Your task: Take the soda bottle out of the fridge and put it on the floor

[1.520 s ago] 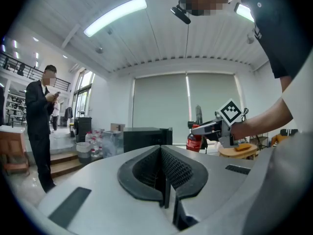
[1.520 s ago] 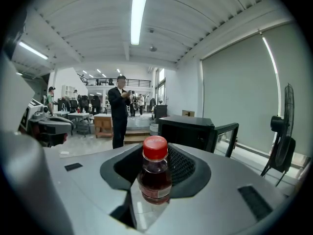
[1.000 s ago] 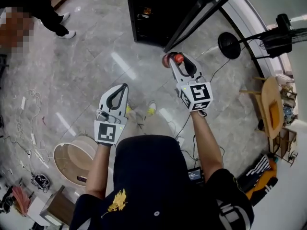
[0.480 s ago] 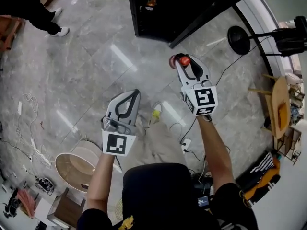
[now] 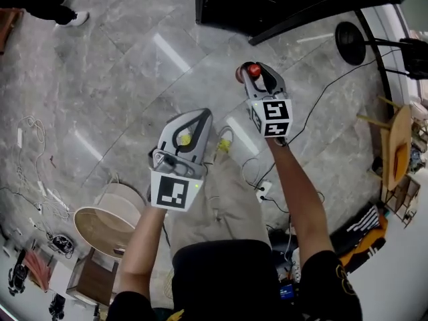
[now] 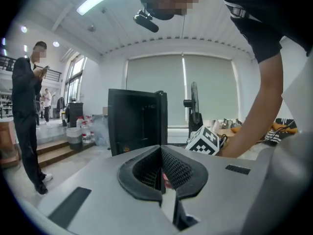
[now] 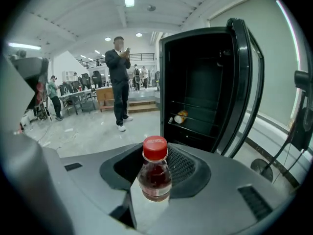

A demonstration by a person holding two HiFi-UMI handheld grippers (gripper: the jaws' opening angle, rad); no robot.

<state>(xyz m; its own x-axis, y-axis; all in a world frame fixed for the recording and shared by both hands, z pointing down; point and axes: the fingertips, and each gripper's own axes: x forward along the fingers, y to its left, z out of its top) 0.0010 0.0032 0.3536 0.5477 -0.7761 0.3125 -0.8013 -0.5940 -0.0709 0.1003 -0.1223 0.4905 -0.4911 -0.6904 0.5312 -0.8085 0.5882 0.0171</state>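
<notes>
A small soda bottle point(image 5: 253, 69) with a red cap and dark red drink stands upright between the jaws of my right gripper point(image 5: 256, 79), which is shut on its body. In the right gripper view the bottle point(image 7: 155, 174) fills the middle, with the black fridge point(image 7: 205, 97) behind it, door open. In the head view the fridge point(image 5: 267, 2) lies at the top edge, beyond the bottle. My left gripper point(image 5: 199, 115) hangs lower and to the left over the marble floor, its jaws point(image 6: 160, 153) closed together with nothing held.
A fan stand point(image 5: 351, 42) and a cable point(image 5: 314, 105) lie right of the fridge. A power strip point(image 5: 264, 191) and wires sit near my feet. A round white stool point(image 5: 100, 223) is at lower left. A person point(image 7: 120, 80) stands farther off to the fridge's left.
The fridge has slid toward the top of the head view as I back away. The right gripper still holds the bottle. The left gripper has drifted up and right in the view.
</notes>
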